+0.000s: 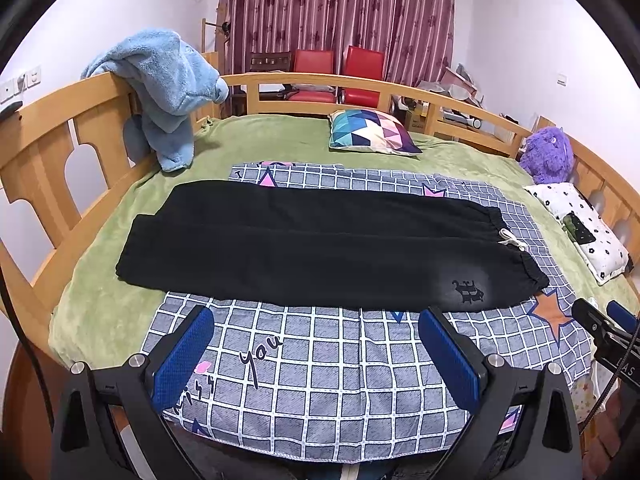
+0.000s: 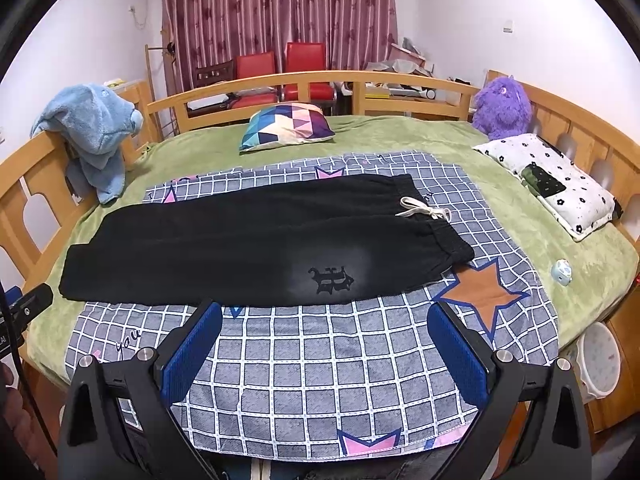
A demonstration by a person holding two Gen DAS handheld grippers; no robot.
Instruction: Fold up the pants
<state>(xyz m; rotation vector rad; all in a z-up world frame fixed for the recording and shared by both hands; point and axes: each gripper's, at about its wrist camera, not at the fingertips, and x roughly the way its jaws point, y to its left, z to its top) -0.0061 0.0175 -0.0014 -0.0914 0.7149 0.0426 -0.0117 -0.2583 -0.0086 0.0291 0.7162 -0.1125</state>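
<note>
From the left wrist, the left gripper (image 1: 316, 332) hangs with its blue pads spread wide and nothing between them, poised over the checked sheet (image 1: 320, 384) just short of the near edge of the black pants (image 1: 304, 252). The pants lie flat and lengthwise across the bed, legs side by side, cuffs out to the left, waistband and white drawstring (image 1: 512, 240) to the right. My read: nothing folded yet, so the opening move is a clean pinch on the near leg's edge, both layers caught, then a lift and carry over the far leg. Over on the right wrist, the right gripper (image 2: 324, 328) is just as wide and just as empty, its pads near the hem below the printed emblem (image 2: 330, 278), waistband ahead and to its right. Grabbing level with the other gripper should keep the fold line straight and the soft fabric from sagging.
</note>
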